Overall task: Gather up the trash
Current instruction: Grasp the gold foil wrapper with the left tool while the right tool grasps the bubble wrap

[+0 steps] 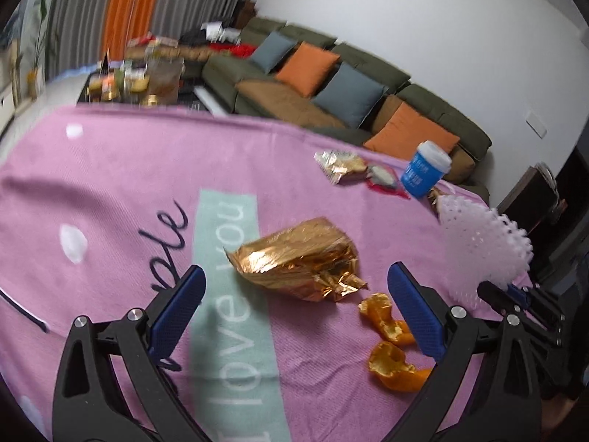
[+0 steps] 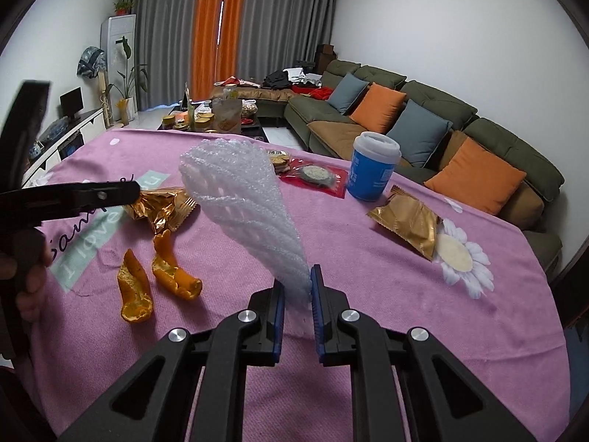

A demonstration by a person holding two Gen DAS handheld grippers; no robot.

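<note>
Left wrist view: my left gripper (image 1: 294,309) hangs released, jaws wide, over the crumpled gold wrapper (image 1: 300,259) lying mid-worktop (image 1: 110,169); orange peels (image 1: 390,346) lie just beside it, and more wrappers (image 1: 340,165) and a blue cup (image 1: 425,171) sit near the far edge.

Right wrist view: my right gripper (image 2: 296,291) is clenched on the white foam net (image 2: 243,202), lifted clear of the worktop. I judge collecting is barely begun: peels, wrappers and cup all remain.

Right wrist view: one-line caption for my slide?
Right claw shut on a white foam fruit net above the pink tablecloth, orange peels lying left.
</note>
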